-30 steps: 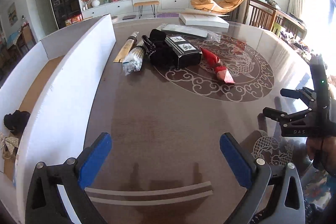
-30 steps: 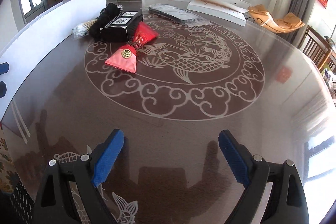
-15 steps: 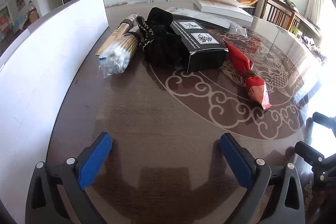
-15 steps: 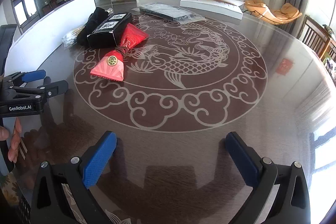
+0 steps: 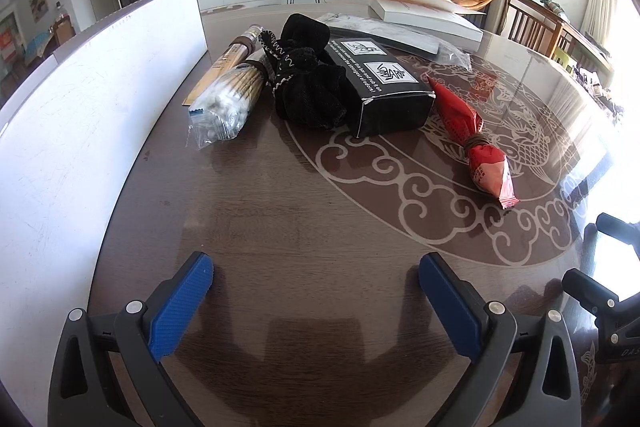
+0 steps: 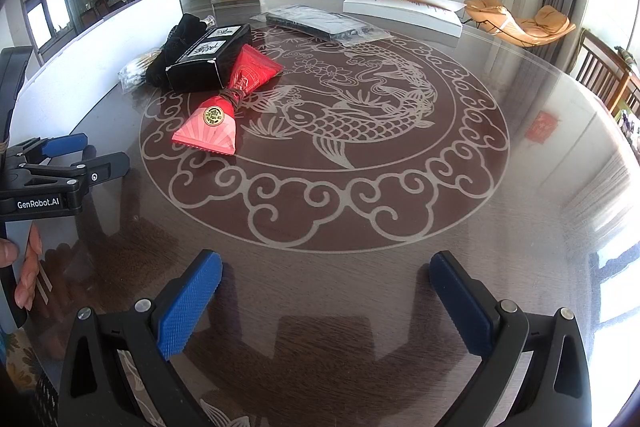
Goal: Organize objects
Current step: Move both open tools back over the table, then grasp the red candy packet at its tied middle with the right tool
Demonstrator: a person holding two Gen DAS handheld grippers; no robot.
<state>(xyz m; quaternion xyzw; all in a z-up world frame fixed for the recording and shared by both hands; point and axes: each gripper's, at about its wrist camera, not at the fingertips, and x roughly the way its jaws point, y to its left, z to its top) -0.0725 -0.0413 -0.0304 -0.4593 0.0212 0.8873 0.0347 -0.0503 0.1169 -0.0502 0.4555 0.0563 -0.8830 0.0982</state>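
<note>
Objects cluster beside your white board (image 5: pixel 92 115): black box (image 5: pixel 384 87), black cloth (image 5: pixel 308 83), red packet (image 5: pixel 476 135). Your left gripper (image 5: pixel 316 291) and right gripper (image 6: pixel 326 291) hover with jaws wide, holding nothing.

Each wrist camera looks steeply down along its own spread fingers, low over the table (image 5: pixel 320 227); both views share the black box (image 5: pixel 384 83) (image 6: pixel 208 61).

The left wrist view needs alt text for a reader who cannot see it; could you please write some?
The open left gripper hovers empty over a dark round table, facing a cluster of items: a bag of cotton swabs, black fabric, a black box and a red packet. A white board stands along the left.
</note>
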